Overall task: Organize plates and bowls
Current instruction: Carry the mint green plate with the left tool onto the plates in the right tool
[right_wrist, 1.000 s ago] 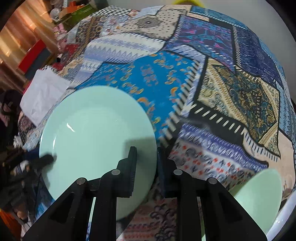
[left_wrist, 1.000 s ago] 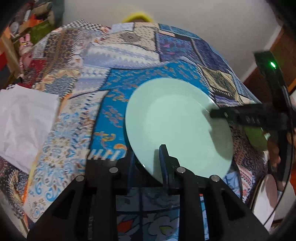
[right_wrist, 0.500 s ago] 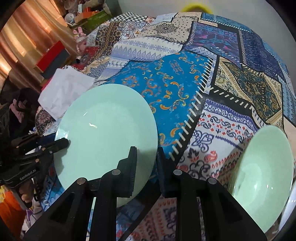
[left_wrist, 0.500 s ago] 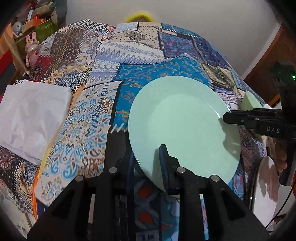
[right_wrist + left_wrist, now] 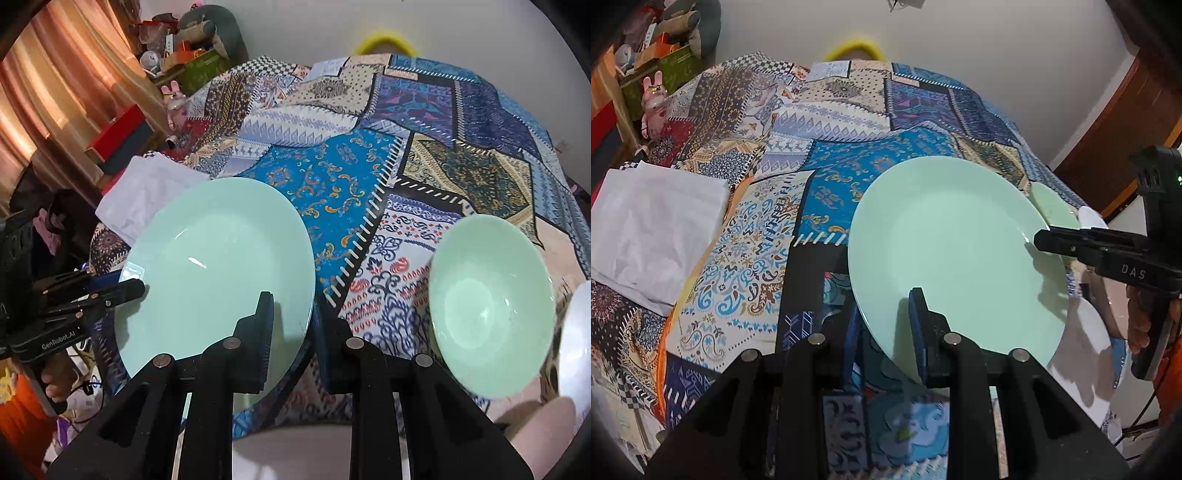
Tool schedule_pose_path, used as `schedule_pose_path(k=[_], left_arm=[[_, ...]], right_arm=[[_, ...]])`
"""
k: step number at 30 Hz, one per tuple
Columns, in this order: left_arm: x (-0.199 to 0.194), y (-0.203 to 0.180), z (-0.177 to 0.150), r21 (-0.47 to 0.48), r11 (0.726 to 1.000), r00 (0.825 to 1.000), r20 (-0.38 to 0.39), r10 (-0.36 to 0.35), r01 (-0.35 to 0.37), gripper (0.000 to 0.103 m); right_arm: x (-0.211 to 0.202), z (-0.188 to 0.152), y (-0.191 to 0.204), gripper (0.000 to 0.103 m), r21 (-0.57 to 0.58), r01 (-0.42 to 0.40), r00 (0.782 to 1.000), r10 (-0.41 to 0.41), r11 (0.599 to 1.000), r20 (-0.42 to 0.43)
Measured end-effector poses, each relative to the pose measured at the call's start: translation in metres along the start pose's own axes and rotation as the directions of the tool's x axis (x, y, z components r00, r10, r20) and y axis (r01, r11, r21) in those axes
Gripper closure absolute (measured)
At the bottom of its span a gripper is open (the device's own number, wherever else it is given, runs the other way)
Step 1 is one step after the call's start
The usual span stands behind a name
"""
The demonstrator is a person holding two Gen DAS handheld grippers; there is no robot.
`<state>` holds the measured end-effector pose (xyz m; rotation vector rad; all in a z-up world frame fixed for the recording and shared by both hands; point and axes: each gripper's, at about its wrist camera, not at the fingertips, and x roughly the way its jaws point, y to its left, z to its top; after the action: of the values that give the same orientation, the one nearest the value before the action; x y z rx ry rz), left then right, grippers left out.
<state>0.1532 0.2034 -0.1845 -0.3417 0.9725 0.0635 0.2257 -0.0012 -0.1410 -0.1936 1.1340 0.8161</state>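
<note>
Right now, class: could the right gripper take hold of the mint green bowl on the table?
Probably not yet: the right gripper is shut on the green plate, shared with the left gripper. The mint green bowl itself lies unobstructed.

The plate (image 5: 953,251) and bowl (image 5: 491,306) are pale mint green. The cloth (image 5: 369,177) is patchwork: blue scrolls, navy and gold ornament, checks, zigzags. The grippers (image 5: 886,314) are black.

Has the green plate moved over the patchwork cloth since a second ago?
Yes. In the left wrist view the green plate, clamped by both tools, has drifted toward the near right edge of the patchwork cloth; the white paper on it now lies farther off.
</note>
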Motion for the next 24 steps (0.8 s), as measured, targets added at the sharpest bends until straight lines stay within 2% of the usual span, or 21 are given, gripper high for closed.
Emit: schedule_pose_path(k=[11, 24], left_arm=[[-0.032, -0.038, -0.014, 0.057, 0.998, 0.999, 0.035, 0.017, -0.019, 0.078], [-0.056, -0.082, -0.032, 0.103, 0.995, 1.000, 0.028, -0.014, 0.011, 0.078]], right_arm=[[-0.042, -0.028, -0.004, 0.084, 0.030, -0.013, 0.996, 0.010, 0.999, 0.083], [-0.089, -0.070, -0.016, 0.084, 0.080, -0.014, 0.988, 0.001, 0.997, 0.153]])
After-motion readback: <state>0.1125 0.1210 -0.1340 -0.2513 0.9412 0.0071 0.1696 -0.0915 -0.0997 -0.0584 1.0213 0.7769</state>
